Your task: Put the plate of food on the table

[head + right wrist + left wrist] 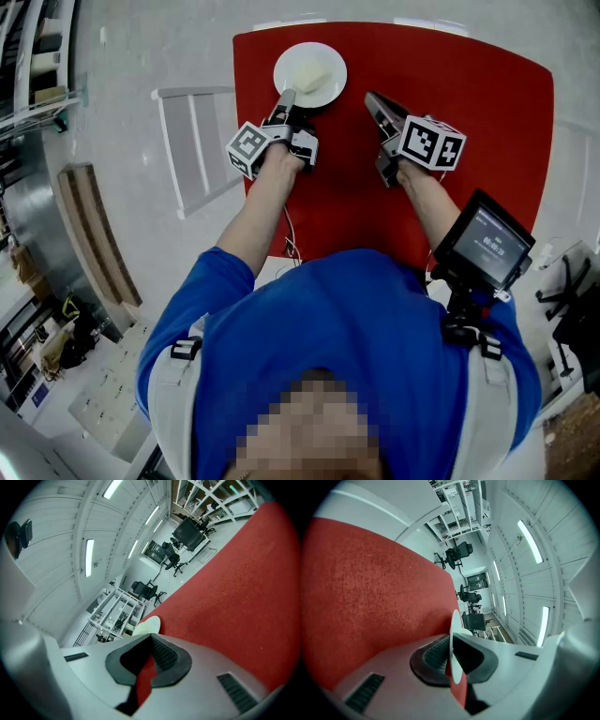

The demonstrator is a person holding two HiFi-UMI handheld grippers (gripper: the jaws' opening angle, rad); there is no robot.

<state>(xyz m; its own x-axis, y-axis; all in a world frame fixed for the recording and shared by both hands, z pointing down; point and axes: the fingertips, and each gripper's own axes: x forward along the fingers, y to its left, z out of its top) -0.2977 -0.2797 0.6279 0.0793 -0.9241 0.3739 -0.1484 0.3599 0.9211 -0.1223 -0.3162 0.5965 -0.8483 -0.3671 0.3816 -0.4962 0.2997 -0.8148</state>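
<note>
A white plate with a pale piece of food rests on the far left part of the red table. My left gripper is shut on the plate's near rim. In the left gripper view the plate shows edge-on, pinched between the jaws of the left gripper. My right gripper lies low over the table to the right of the plate, apart from it, shut with nothing in it. In the right gripper view the right gripper has its tips together, and the plate shows beyond them.
A white chair stands at the table's left side. A small screen device rides by the person's right arm. Office chairs and metal shelving stand further off in the room.
</note>
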